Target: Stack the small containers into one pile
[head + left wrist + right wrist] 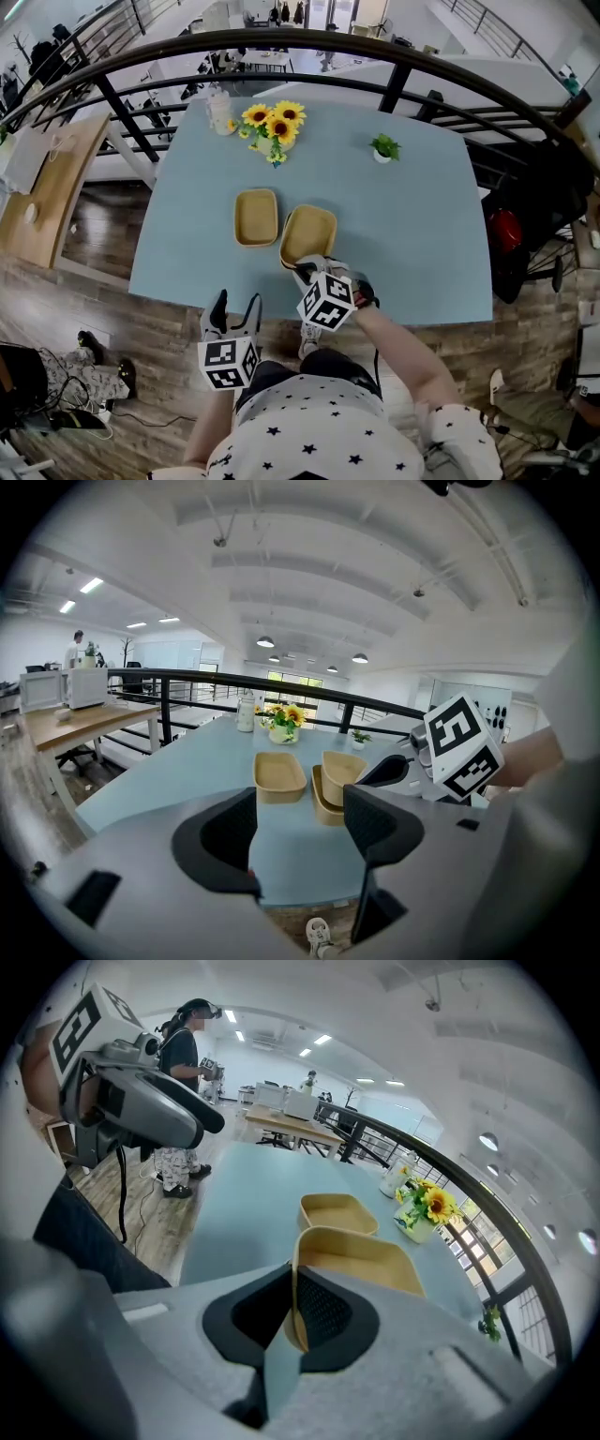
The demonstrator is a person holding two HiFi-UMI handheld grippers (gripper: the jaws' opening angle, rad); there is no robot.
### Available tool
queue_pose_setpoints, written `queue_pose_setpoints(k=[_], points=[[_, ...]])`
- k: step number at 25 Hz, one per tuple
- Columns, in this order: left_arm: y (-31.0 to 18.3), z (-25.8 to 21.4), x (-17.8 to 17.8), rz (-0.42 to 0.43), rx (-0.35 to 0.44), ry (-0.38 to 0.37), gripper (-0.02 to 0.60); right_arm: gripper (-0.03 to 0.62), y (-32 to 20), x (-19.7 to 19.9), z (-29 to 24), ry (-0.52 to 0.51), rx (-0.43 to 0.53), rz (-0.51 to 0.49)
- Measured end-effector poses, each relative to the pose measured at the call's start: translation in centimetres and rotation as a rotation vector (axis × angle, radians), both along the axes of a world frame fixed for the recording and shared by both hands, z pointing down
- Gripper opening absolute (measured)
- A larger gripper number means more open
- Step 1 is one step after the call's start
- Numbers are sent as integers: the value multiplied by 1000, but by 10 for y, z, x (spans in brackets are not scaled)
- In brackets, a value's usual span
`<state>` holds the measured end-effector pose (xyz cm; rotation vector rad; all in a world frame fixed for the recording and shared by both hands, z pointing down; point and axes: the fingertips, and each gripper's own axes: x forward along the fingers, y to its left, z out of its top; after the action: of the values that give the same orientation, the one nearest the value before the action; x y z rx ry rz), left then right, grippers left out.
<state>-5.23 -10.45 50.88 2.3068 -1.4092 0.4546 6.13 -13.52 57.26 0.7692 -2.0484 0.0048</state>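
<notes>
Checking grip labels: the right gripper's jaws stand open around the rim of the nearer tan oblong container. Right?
No. The right gripper is shut on the rim of the tan oblong container, not open around it, as the right gripper view shows.

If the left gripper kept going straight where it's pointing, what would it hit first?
Probably the bare blue table, short of the left container; depth is hard to judge.

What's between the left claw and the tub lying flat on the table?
Only bare blue table lies between the left claw and the flat tub; the left gripper view shows it.
</notes>
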Motion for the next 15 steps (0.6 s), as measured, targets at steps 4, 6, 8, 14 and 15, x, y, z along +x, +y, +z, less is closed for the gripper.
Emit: queue_pose_setpoints(k=[4, 6, 8, 14, 15], points=[[1, -1, -3, 1, -3, 1, 285, 21, 4, -4, 2, 12, -7, -20], [1, -2, -4, 1, -3, 2, 285, 21, 6, -6, 4, 21, -10, -32], [2, 0, -4, 2, -4, 1, 285, 21, 7, -6, 8, 28, -14, -40], [1, 1, -6, 3, -8, 5, 285, 21, 6, -7, 12, 26, -22, -53], [1, 1, -6, 4, -7, 5, 285, 21, 5, -7, 12, 24, -23, -53]])
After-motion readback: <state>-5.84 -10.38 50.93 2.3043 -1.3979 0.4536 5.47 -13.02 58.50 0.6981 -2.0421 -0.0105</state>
